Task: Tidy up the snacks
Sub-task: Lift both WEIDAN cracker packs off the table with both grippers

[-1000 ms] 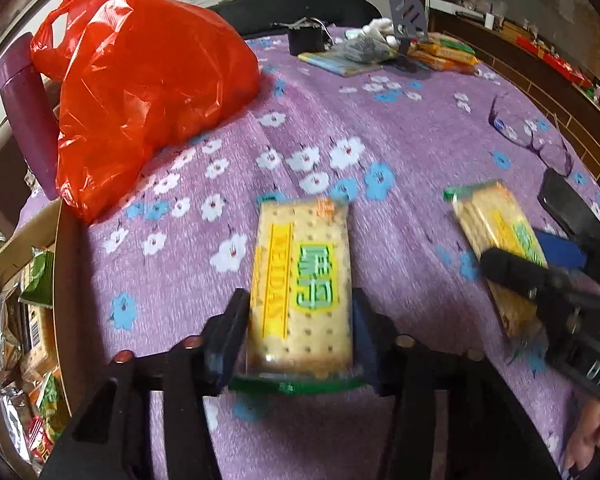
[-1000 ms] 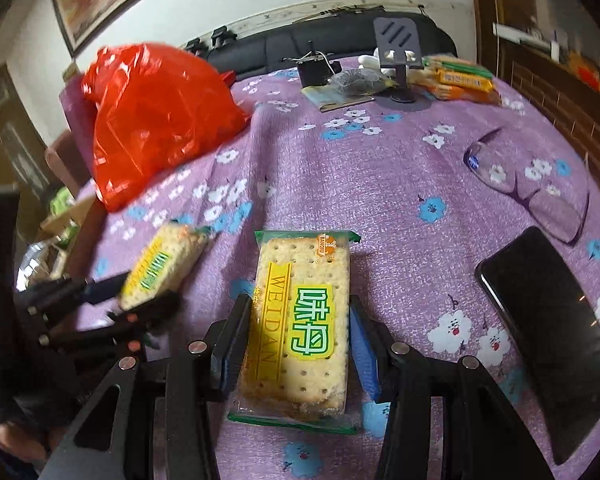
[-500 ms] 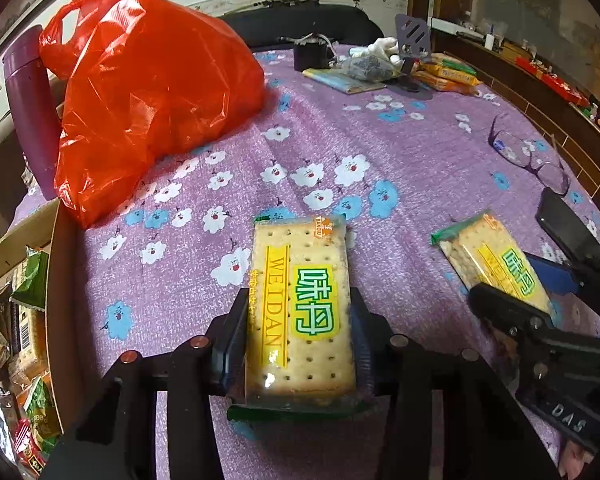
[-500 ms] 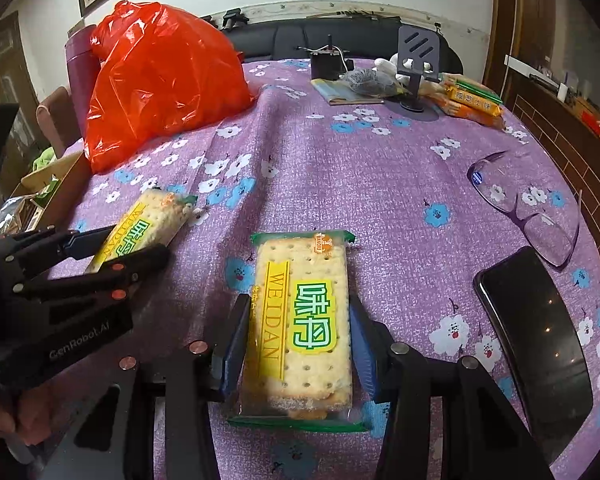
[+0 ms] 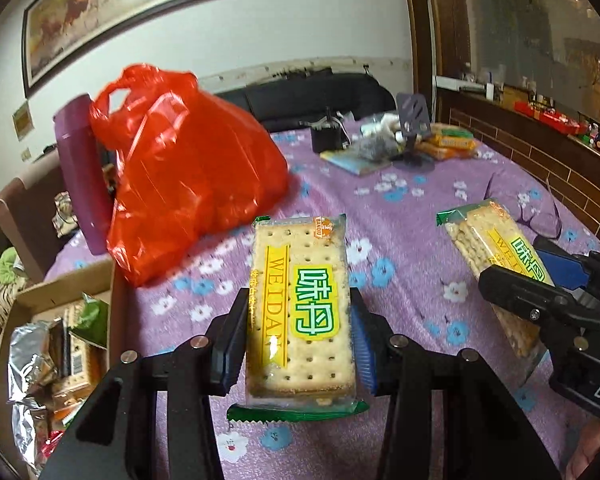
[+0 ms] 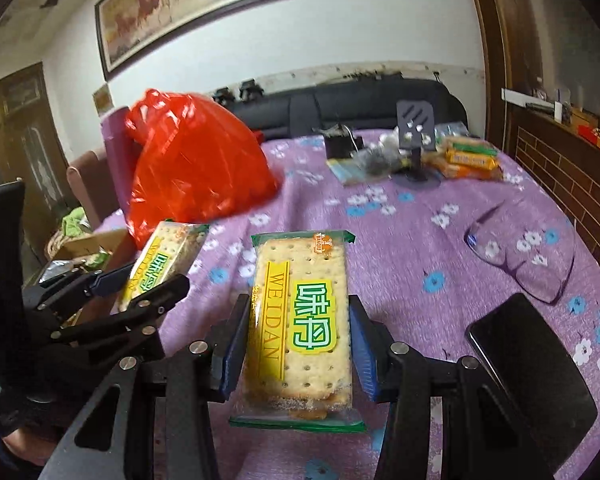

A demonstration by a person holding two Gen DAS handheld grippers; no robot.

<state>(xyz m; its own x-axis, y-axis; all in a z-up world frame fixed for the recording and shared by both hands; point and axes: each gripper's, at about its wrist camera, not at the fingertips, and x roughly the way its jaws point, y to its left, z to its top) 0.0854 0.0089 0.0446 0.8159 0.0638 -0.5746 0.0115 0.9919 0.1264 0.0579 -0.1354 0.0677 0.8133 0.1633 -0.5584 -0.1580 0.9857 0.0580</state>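
Note:
Two clear packs of yellow-and-green labelled crackers are held above the purple flowered tablecloth (image 5: 412,216). In the left wrist view my left gripper (image 5: 298,312) is shut on one cracker pack (image 5: 300,280), its blue pads pressing the long sides. The right gripper (image 5: 540,280) shows at the right edge of that view, gripping the other pack (image 5: 488,236). In the right wrist view my right gripper (image 6: 298,320) is shut on its cracker pack (image 6: 300,312) the same way. There the left gripper (image 6: 140,284) shows at the left with its pack (image 6: 168,252).
A full red plastic bag (image 5: 180,184) and a purple bottle (image 5: 80,176) stand at the table's left. A cardboard box (image 5: 60,288) of snacks sits below the left edge. Glasses (image 6: 520,256) and a black phone (image 6: 532,380) lie at the right. A phone stand (image 6: 416,128) and more snack packs (image 6: 468,156) are at the far end.
The left jaws closed onto their pack. Both grippers then rose and tipped upward, lifting both packs off the tablecloth; more of the wall and picture now shows.

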